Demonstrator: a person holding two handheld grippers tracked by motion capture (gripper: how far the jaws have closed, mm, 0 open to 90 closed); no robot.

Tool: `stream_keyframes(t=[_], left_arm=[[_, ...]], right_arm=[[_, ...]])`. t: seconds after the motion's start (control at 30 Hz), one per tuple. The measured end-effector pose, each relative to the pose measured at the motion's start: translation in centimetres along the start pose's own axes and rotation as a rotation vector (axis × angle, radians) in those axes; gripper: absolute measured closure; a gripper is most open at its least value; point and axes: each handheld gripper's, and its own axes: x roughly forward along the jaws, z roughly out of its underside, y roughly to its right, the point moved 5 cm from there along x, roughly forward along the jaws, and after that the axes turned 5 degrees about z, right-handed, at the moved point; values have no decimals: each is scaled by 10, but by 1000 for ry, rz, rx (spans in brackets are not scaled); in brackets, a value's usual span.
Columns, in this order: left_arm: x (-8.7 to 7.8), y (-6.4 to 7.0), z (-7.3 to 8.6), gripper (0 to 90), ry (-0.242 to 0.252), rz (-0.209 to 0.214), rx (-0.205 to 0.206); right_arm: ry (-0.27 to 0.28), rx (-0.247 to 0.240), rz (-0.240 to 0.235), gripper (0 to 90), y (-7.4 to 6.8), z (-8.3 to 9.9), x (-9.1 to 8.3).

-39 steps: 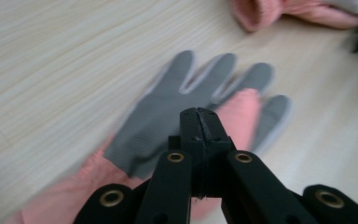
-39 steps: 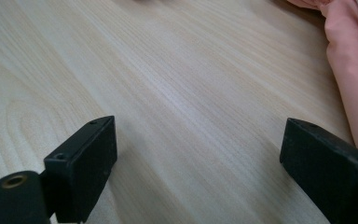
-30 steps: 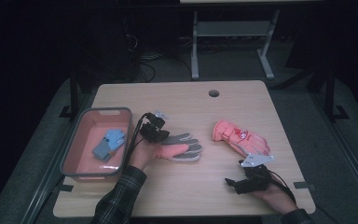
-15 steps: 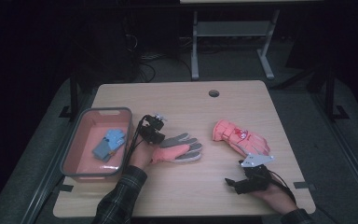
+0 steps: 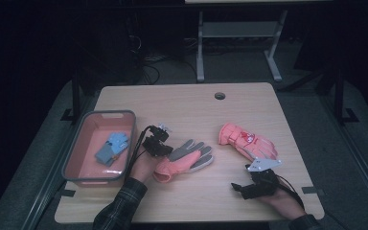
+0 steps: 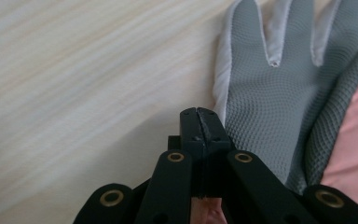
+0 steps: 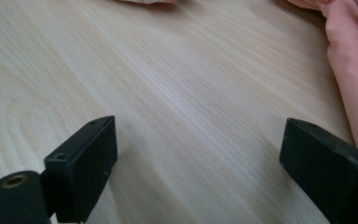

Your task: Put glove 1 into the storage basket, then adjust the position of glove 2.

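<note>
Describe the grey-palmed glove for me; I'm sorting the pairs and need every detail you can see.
The grey-palmed glove lies flat, palm up, near the table's middle, fingers spread toward the right. Its palm and fingers look like textured grey mesh fabric with white between the fingers; the cuff end is pink. The left tongs sit at its edge, jaws shut, pink fabric showing beneath them, though a grip is uncertain. It lies apart from the pink padded glove and the tub.

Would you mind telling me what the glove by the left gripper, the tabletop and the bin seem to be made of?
Pink-and-grey glove: its grey palm looks like a textured knit or rubberised grip fabric, matte, with white stitched edging; the pink part seems soft cloth. Tabletop: pale wood or wood-look laminate, with visible grain lines and a smooth finish. Pink bin: probably moulded plastic, judging by its rounded rim and even colour.
</note>
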Motion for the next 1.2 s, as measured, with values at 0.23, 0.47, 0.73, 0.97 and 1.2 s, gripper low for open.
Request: stream_keyframes(t=[0.23, 0.47, 0.73, 0.97, 1.2], left_arm=[[0, 18, 11, 897, -16, 81, 23], [-1, 34, 17, 897, -22, 125, 56], [3, 43, 14, 880, 5, 138, 92], [5, 39, 3, 868, 53, 166, 83], [14, 54, -2, 880, 36, 195, 133]], right_arm=[[1, -2, -2, 109, 0, 0, 0], [-1, -3, -3, 109, 0, 0, 0], [-25, -4, -8, 109, -1, -2, 0], [-63, -9, 4, 152, 1, -4, -2], [-66, -16, 4, 152, 0, -4, -3]])
